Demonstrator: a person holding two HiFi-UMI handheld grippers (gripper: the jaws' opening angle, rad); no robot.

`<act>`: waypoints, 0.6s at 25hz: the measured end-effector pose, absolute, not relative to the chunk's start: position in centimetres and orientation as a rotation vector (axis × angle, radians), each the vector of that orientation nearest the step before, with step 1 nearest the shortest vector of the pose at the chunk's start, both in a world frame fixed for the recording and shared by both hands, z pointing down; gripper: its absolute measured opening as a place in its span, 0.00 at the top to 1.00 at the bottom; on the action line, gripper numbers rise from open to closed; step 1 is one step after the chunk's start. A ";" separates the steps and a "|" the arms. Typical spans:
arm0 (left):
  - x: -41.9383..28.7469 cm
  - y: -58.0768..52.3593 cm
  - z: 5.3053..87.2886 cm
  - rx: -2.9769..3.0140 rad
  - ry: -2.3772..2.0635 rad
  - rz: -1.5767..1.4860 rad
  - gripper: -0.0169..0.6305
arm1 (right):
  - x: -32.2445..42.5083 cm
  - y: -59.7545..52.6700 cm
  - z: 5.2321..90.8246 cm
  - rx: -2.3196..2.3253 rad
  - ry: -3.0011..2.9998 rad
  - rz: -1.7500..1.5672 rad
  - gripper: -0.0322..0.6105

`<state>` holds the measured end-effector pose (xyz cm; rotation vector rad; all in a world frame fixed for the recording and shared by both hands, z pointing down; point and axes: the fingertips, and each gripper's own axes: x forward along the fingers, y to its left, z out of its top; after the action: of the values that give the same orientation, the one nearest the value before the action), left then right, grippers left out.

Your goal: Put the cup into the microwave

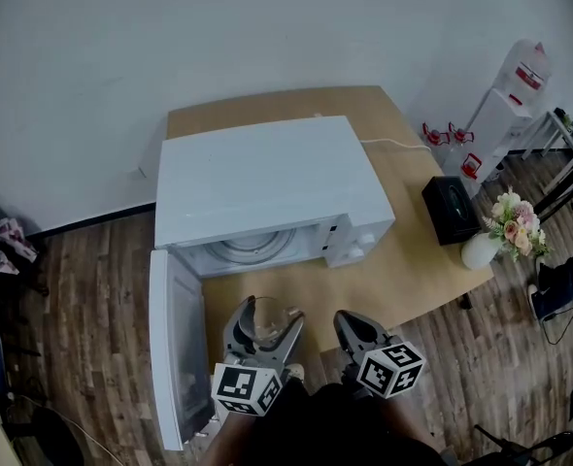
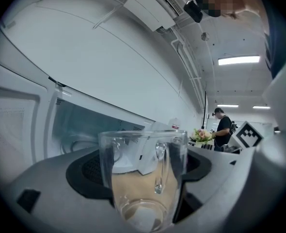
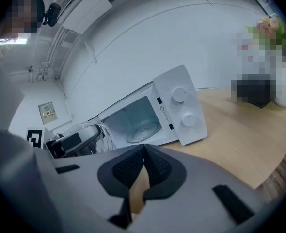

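A clear glass cup (image 1: pixel 261 322) with a handle sits between the jaws of my left gripper (image 1: pixel 263 330), which is shut on it; up close the cup (image 2: pixel 144 178) fills the left gripper view. It hangs over the table's front edge, in front of the white microwave (image 1: pixel 267 192). The microwave's door (image 1: pixel 174 357) is swung open to the left, and the glass turntable (image 1: pixel 250 248) shows inside. My right gripper (image 1: pixel 356 332) is beside the left one, shut and empty; in its own view the right gripper's (image 3: pixel 142 165) pads meet, with the microwave (image 3: pixel 155 113) ahead.
The wooden table (image 1: pixel 413 221) carries a black box (image 1: pixel 451 208) and a white vase of flowers (image 1: pixel 500 231) at its right end. A water dispenser (image 1: pixel 505 105) stands by the wall. A person (image 2: pixel 224 128) stands far off in the left gripper view.
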<state>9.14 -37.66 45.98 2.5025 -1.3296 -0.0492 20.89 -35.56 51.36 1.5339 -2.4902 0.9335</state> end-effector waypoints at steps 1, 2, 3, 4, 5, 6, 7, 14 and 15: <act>9.0 -37.7 45.9 2.501 -1.333 -0.053 0.36 | 20.9 -35.7 51.4 1.536 -2.490 0.932 0.96; 8.9 -37.7 45.9 2.499 -1.338 -0.055 0.36 | 20.9 -35.7 51.4 1.537 -2.488 0.932 0.96; 8.8 -37.7 45.9 2.498 -1.343 -0.056 0.36 | 20.9 -35.7 51.3 1.537 -2.487 0.931 0.96; 8.7 -37.6 45.9 2.496 -1.346 -0.055 0.36 | 21.0 -35.8 51.3 1.538 -2.487 0.929 0.96; 8.6 -37.6 45.9 2.496 -1.350 -0.055 0.36 | 21.0 -35.8 51.3 1.537 -2.488 0.927 0.96; 8.5 -37.5 45.9 2.494 -1.356 -0.054 0.36 | 21.0 -35.8 51.3 1.536 -2.490 0.923 0.96; 8.4 -37.5 46.0 2.490 -1.363 -0.052 0.36 | 21.0 -35.9 51.2 1.532 -2.493 0.920 0.96; 7.3 -38.2 46.4 2.449 -1.430 -0.058 0.36 | 19.7 -37.1 51.6 1.442 -2.523 0.917 0.96; 7.2 -38.4 46.5 2.442 -1.442 -0.057 0.36 | 19.5 -37.3 51.7 1.423 -2.528 0.918 0.96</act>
<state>7.17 -38.44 46.54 2.4422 -1.4417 -0.0565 19.45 -37.29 51.71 1.4232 -2.5281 0.9184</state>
